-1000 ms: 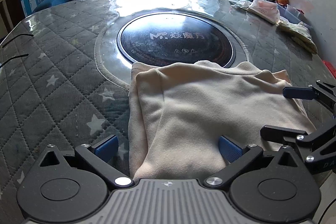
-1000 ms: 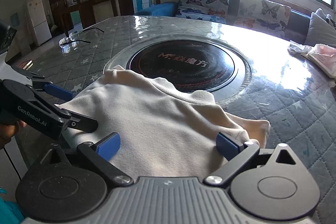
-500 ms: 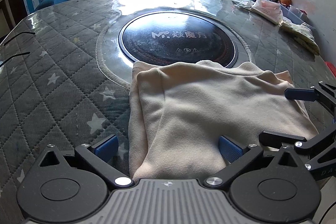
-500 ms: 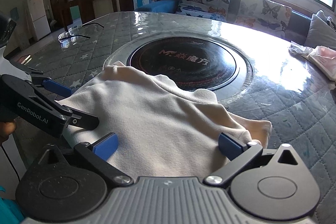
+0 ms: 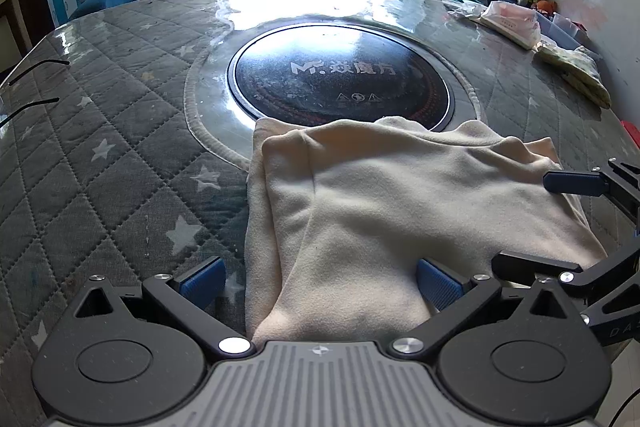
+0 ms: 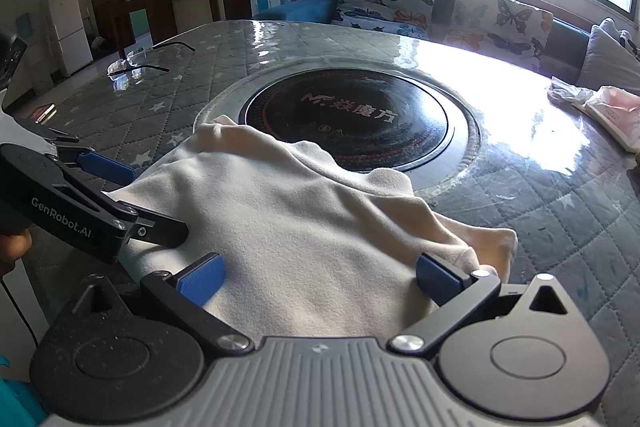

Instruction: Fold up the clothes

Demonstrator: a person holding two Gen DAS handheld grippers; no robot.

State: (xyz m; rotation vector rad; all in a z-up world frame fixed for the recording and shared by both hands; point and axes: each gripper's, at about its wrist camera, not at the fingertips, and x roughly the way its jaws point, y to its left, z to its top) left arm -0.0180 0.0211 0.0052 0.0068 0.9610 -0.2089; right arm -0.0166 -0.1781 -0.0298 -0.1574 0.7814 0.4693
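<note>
Left wrist view: my left gripper point(image 5: 320, 281) spread wide over the near edge of the folded cream garment point(image 5: 404, 211) on the quilted table point(image 5: 100, 155).
Right wrist view: my right gripper point(image 6: 318, 277), equally wide, straddles the garment's near hem, cloth between its blue pads point(image 6: 202, 277).

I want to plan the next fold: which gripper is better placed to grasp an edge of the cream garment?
Probably the left gripper: it is open astride the cream garment's layered side edge. The right gripper, also open, faces mostly flat cloth.
</note>
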